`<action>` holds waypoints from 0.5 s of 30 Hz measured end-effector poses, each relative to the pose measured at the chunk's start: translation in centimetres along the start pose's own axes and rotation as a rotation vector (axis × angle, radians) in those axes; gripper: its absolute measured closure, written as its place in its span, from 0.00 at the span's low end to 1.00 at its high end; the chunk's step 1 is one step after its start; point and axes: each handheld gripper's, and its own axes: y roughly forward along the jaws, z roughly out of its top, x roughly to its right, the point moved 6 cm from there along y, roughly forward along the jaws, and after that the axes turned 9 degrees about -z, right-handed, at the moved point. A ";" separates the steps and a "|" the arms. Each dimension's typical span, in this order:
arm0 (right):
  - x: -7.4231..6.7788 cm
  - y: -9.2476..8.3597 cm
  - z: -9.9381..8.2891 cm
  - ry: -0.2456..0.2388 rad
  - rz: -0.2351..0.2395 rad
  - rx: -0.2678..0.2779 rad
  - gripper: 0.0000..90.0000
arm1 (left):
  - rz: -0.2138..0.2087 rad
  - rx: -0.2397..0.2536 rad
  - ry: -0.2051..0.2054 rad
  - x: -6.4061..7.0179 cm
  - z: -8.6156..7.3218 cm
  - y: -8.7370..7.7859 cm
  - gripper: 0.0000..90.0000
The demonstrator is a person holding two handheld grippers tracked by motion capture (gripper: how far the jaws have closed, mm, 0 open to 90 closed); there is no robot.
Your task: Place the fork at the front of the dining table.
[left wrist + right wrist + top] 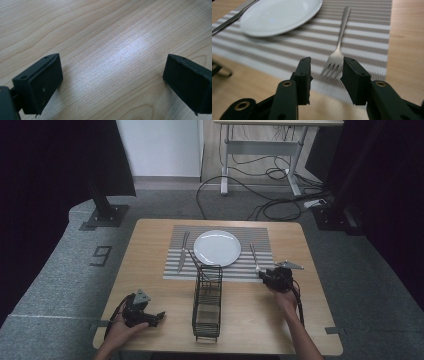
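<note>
- Our left gripper (150,318) sits nearest us at the bench (150,270) front, fingers (37,82) spread wide over bare wood, holding nothing
- Our right gripper (325,72) has its fingers (303,75) parted either side of the fork (339,47) tines, not yet closed on them
- Fork lies on the striped placemat (260,240) right of the plate (217,247), long axis running straight away from the fingers
- We judge the right hand far nearer, the wire basket (207,302) standing between the hands
</note>
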 end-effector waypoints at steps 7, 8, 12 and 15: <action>-0.5 0.4 -1.6 -0.098 -0.061 -0.048 0.70 | -0.001 0.000 0.000 0.0 0.0 0.0 0.02; -0.5 0.7 -1.6 -0.101 -0.068 -0.052 0.73 | -0.001 0.000 0.000 0.0 0.0 0.0 0.02; -0.7 1.7 -1.4 -0.110 -0.093 -0.052 0.78 | -0.002 -0.001 0.001 0.0 0.0 0.0 0.02; -1.4 2.3 -1.1 -0.122 -0.107 -0.049 0.79 | -0.002 -0.001 0.002 0.0 0.0 0.0 0.02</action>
